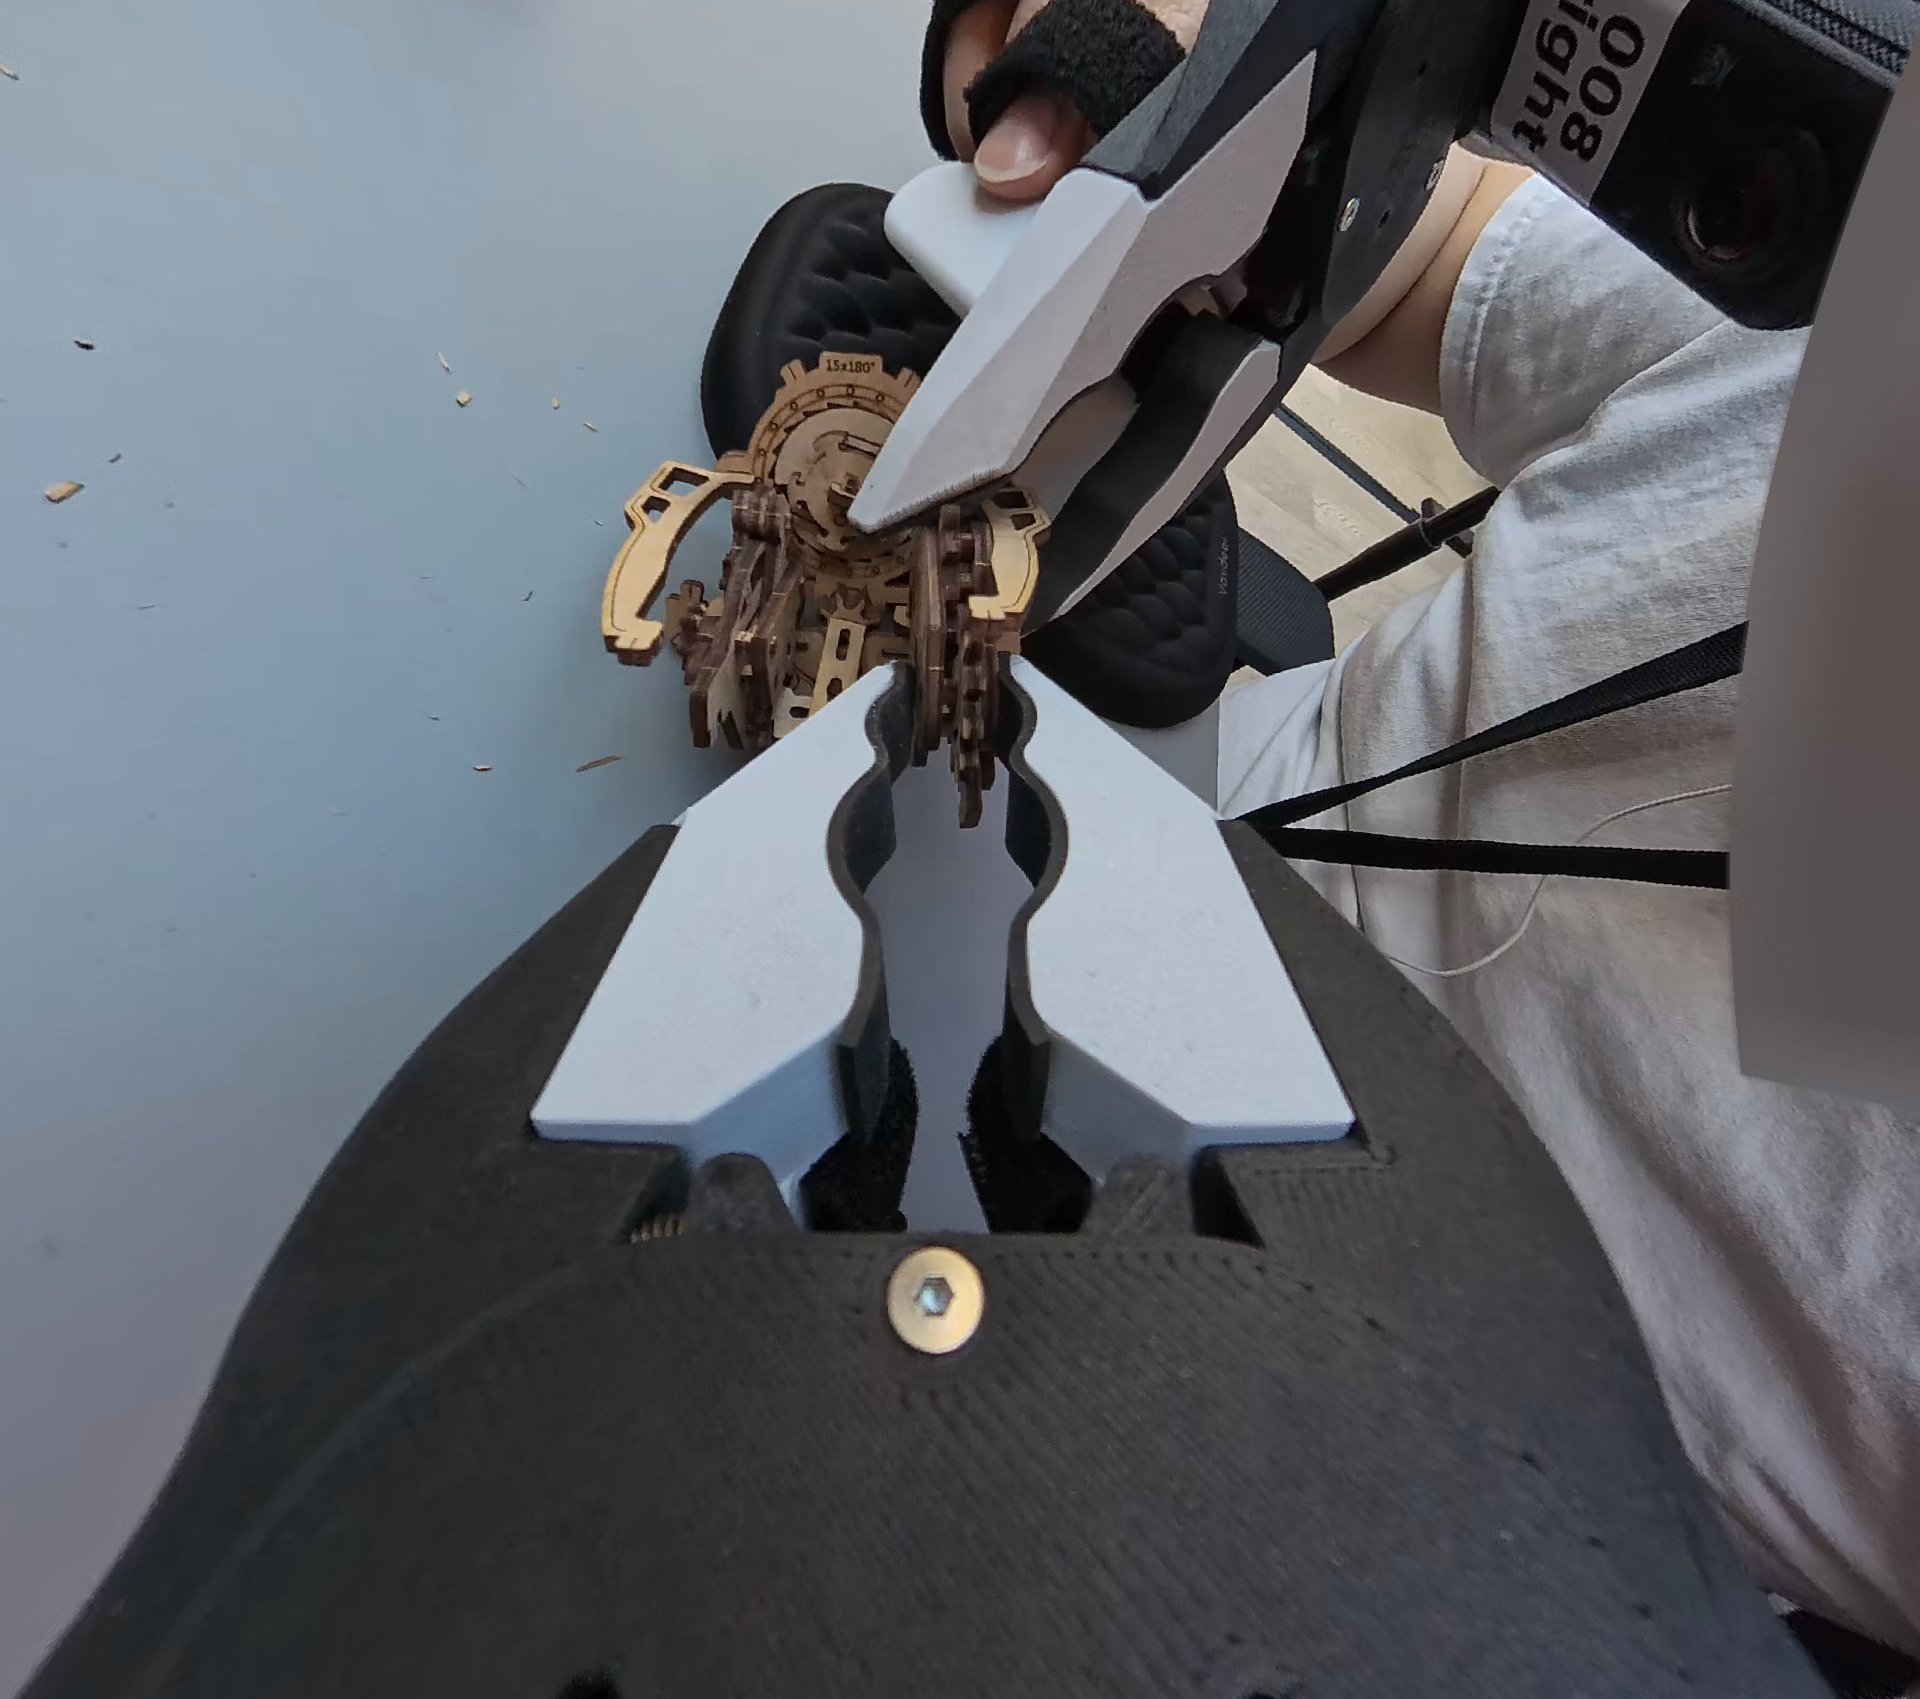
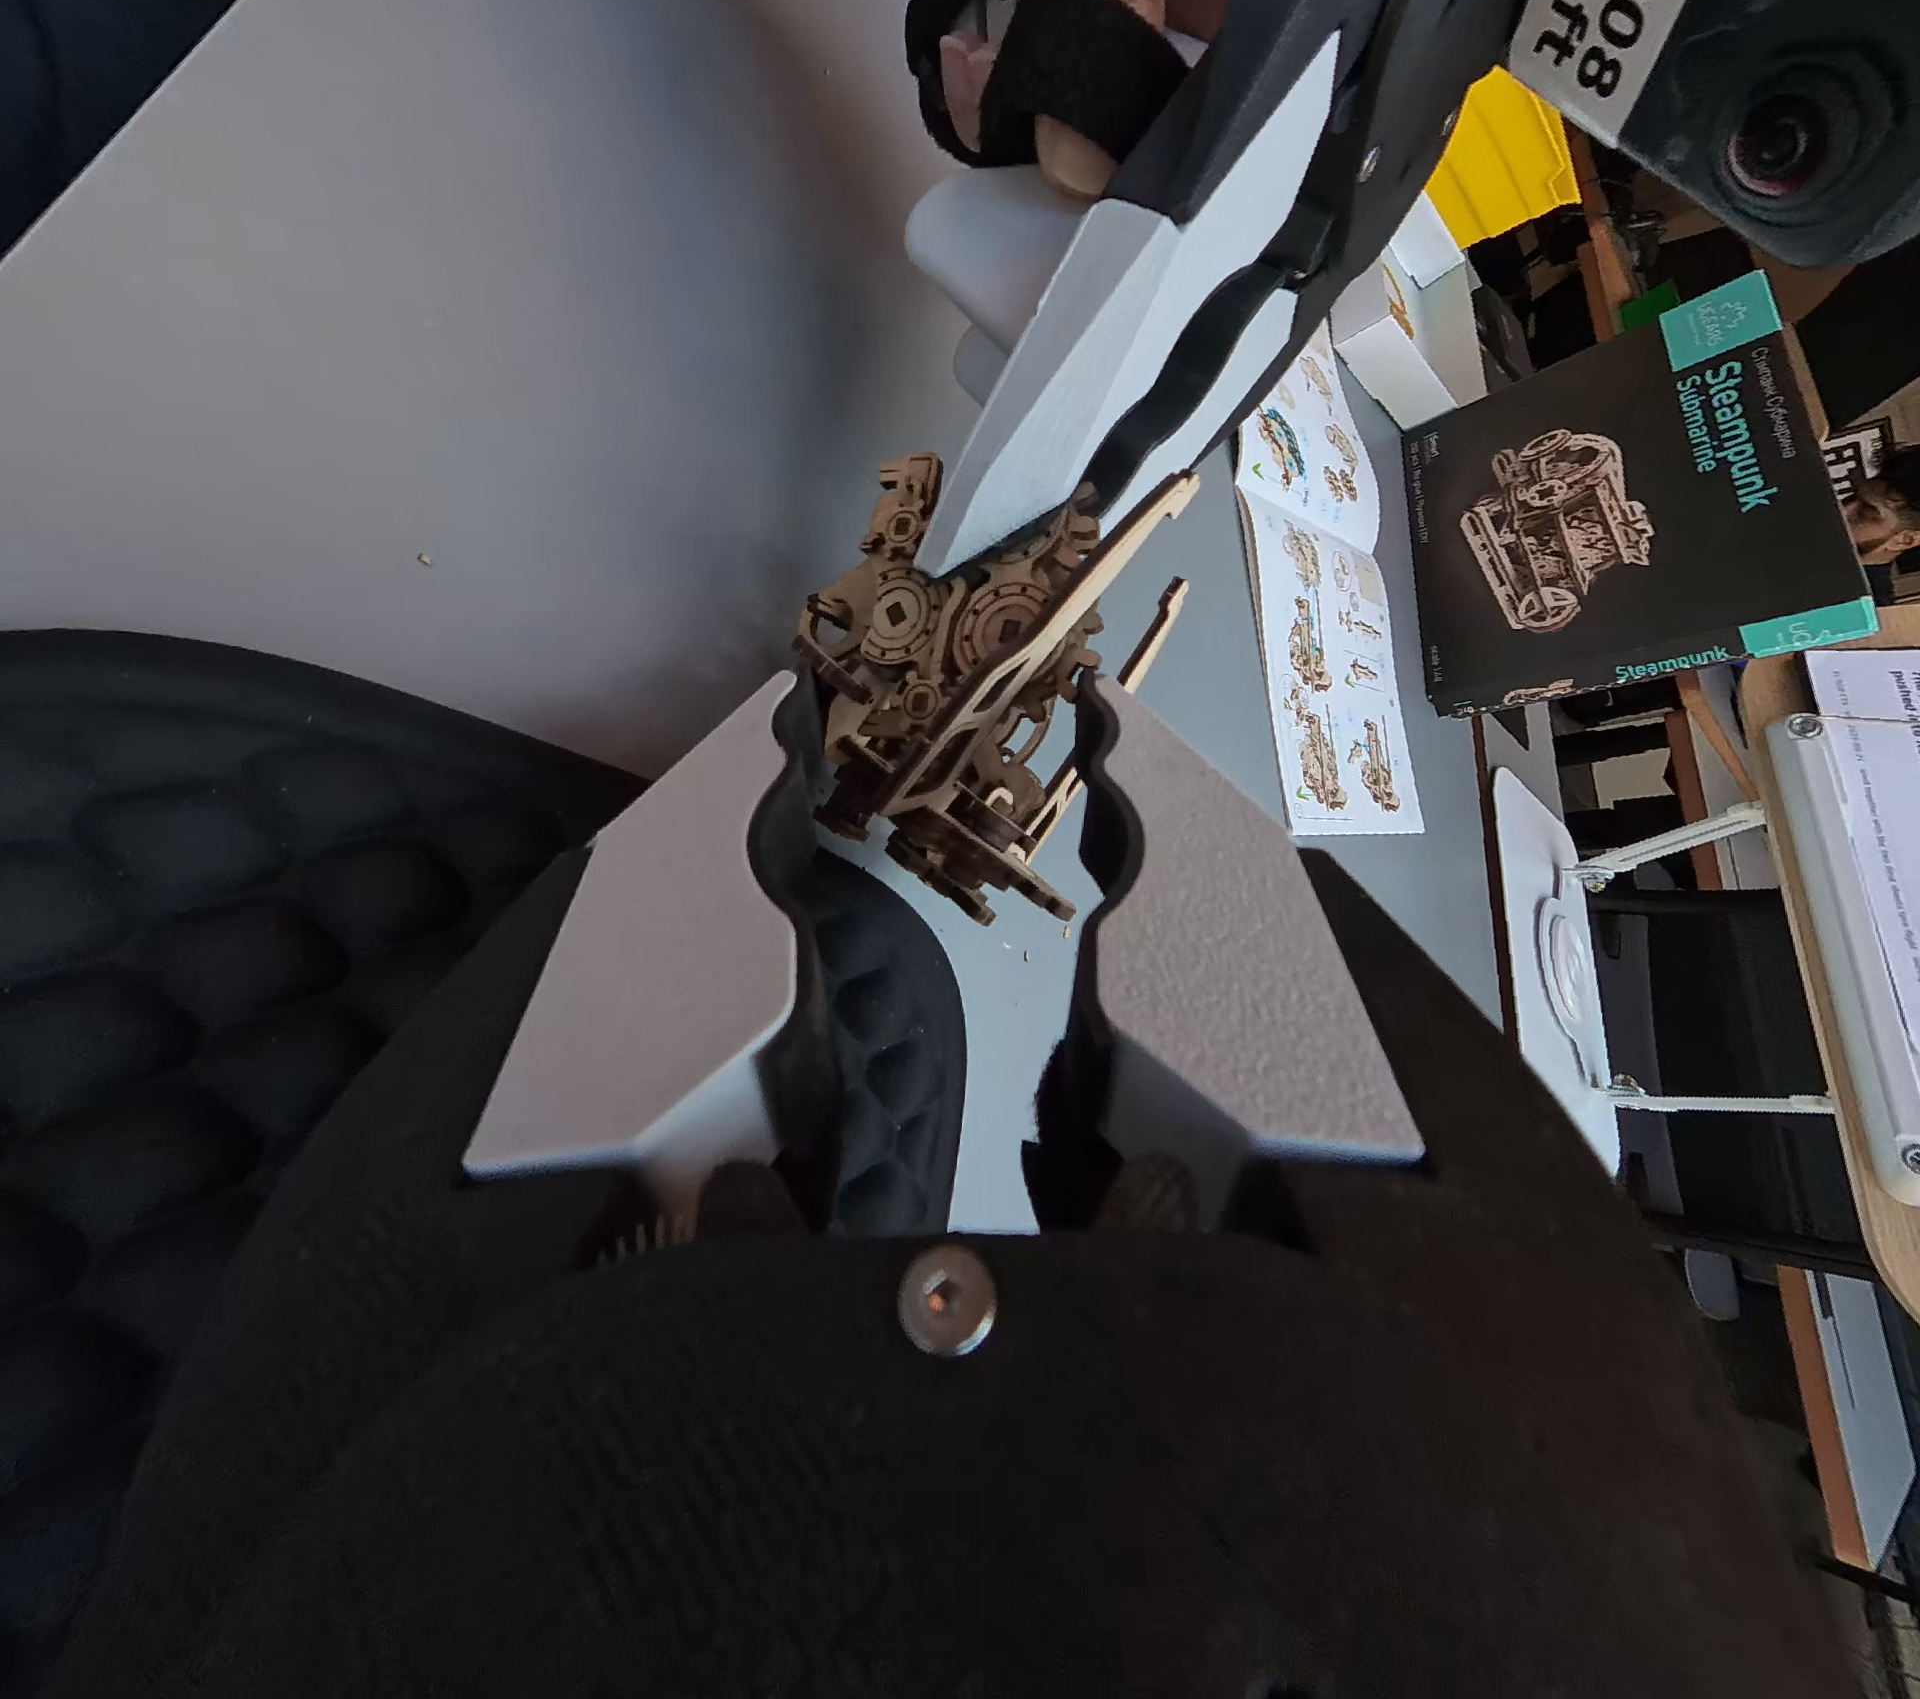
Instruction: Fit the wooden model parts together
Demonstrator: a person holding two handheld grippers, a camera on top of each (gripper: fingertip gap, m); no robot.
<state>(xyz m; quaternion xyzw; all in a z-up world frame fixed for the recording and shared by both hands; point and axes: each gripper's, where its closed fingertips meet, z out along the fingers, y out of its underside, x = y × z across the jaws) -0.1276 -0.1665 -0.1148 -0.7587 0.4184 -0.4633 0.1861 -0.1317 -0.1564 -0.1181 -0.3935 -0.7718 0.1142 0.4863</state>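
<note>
A partly built wooden model (image 1: 821, 486) of light and dark laser-cut gears and curved arms is held above the grey table (image 1: 312, 195). My left gripper (image 1: 958, 688) is shut on its dark gear stack from below. My right gripper (image 1: 961, 563) comes in from the upper right and its fingers close around the model's top. In the right wrist view my right gripper (image 2: 940, 699) has the model (image 2: 914, 641) between its pads. There the left gripper (image 2: 1013, 522) pinches the model's far side from the upper right.
A black padded cushion (image 1: 831, 278) lies past the table edge and also shows in the right wrist view (image 2: 156, 870). An open instruction booklet (image 2: 1320, 610) and a dark kit box (image 2: 1621, 506) lie at the right. Wood chips (image 1: 62, 491) dot the table. The tips of both grippers are at nearly the same place.
</note>
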